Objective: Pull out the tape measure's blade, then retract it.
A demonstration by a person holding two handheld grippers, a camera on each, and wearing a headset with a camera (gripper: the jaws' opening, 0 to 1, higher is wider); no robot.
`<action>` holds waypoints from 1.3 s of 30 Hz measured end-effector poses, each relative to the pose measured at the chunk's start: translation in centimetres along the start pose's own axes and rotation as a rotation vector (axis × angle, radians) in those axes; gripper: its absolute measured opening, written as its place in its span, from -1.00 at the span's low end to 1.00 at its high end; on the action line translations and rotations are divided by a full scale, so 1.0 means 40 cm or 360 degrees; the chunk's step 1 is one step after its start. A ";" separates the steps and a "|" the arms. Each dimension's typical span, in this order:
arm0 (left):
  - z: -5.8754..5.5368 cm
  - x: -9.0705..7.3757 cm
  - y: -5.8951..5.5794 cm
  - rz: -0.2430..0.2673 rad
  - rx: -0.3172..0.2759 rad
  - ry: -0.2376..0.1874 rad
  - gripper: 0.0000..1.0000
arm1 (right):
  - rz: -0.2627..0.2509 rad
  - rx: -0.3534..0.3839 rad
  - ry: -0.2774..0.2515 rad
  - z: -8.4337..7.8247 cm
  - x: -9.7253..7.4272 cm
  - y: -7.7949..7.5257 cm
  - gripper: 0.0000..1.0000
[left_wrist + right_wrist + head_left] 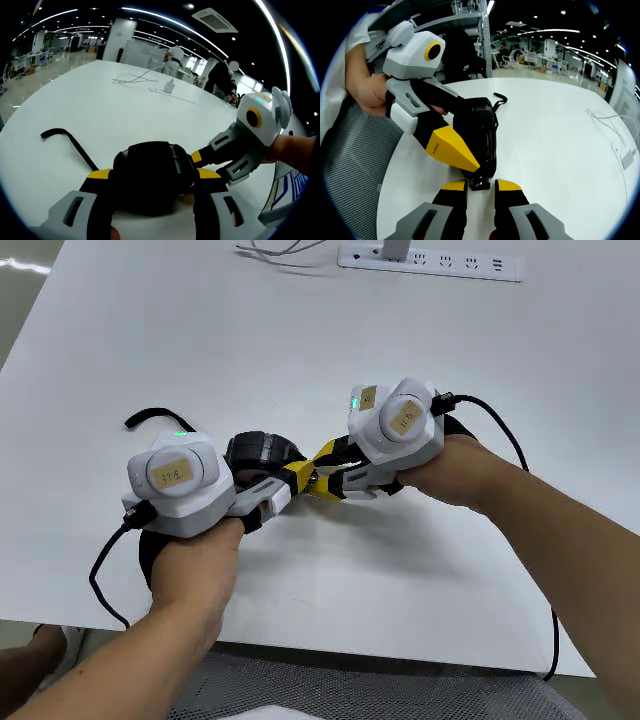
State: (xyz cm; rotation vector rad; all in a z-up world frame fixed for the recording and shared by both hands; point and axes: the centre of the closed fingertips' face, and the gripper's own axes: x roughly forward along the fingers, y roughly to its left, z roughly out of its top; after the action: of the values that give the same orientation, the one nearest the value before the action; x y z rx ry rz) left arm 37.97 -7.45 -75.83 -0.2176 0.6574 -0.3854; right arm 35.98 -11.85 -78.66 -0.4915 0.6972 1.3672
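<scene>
Right gripper view puts the right gripper [480, 191] nearest, its jaws clenched on the blade's end hook [480, 183]; the left gripper [153, 175] clamps the black tape measure [150, 162] case at the near side of the bench [300, 330]. I'd pull straight and level, with the case held steady. Beyond lie a plain white top, a power strip [430, 260] and a bright open hall

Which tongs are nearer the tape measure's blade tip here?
Right. The right tongs pinch the blade tip; the left tongs clamp the case, behind that tip.
</scene>
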 end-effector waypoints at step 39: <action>0.024 -0.133 -0.016 -0.0299 0.0422 0.0006 0.54 | -0.0417 0.0305 -0.0262 -0.011 -0.193 0.031 -0.08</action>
State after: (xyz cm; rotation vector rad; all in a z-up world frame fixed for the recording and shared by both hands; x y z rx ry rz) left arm 34.54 -5.77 -71.95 -0.0258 0.5842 -0.6485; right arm 34.26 -17.43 -73.45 -0.3014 0.5992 1.0696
